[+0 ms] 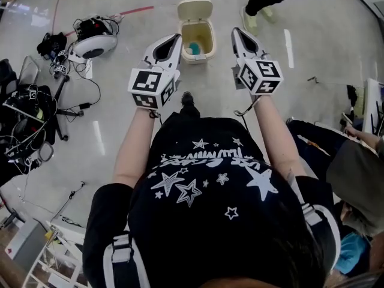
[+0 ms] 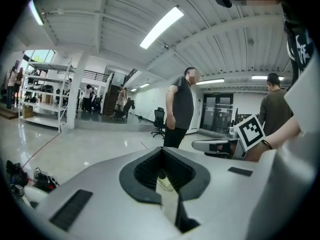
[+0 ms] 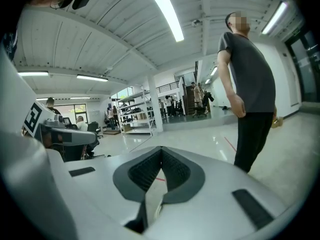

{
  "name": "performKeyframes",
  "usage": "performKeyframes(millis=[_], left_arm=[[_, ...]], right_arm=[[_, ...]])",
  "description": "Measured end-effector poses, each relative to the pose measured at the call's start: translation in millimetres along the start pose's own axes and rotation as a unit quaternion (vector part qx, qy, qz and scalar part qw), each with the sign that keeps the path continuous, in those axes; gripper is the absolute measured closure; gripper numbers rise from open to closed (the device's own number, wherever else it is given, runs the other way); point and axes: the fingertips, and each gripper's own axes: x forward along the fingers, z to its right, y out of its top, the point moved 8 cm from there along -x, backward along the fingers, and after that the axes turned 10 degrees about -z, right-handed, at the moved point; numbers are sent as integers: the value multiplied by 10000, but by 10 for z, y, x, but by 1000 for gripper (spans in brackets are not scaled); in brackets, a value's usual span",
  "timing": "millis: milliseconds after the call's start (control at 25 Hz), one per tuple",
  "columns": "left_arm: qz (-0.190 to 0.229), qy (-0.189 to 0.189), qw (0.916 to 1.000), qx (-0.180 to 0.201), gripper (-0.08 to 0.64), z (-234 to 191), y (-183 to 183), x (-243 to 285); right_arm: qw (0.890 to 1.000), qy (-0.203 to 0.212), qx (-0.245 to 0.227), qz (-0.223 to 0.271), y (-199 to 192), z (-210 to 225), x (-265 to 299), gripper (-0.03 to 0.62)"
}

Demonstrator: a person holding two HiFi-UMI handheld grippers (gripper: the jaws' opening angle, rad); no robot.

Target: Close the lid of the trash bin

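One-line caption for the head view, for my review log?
Shut and empty, the left gripper and right gripper flank the trash bin, its lid open.

Glossy pale floor [image 1: 144, 47], ceiling striplights [image 2: 161, 27]

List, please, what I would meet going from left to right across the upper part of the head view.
white round device → left gripper → trash bin, lid open → right gripper

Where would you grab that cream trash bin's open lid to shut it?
Probably at the free rounded edge of the cream lid, farthest from the hinge, reaching over from the far side. It stands flipped back behind the cream plastic trash bin, so drawing that edge toward the person should swing it down.
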Motion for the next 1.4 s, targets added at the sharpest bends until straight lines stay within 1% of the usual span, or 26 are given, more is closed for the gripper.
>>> performKeyframes(millis=[120,240,400,560,680,800,960,1120,1240,1400], left_arm=[[-64,-116,9999,14,549,-211,17,182],[-128,-184,9997,-78,549,-385,-14,343],[-191,-149,9995,-203,549,-532,-37,546],[-261,6,9985,-475,549,-673,-69,766],[-331,176,9977,-567,549,-784,-93,943],[-410,365,9963,-655,549,-925,-115,1147],[-527,608,9936,-790,549,-1107,-137,1506],[-632,766,9912,-873,549,-1275,-172,1911],[-785,829,9893,-907,549,-1417,-267,2201],[-1004,900,9859,-995,549,-1569,-471,2545]], right_arm=[[9999,-104,59,-42,68,22,217,597],[9998,-144,90,-142,62,46,349,597],[9993,-172,22,-336,21,153,514,597],[9990,-130,66,-425,10,356,744,597],[9985,-74,89,-531,3,557,985,597],[9981,16,-12,-622,40,751,1279,597],[9968,151,-93,-784,78,1028,1689,597],[9948,321,-175,-946,78,1258,2087,597],[9928,466,-245,-1074,32,1367,2393,597],[9891,648,-246,-1299,-136,1507,2753,597]])
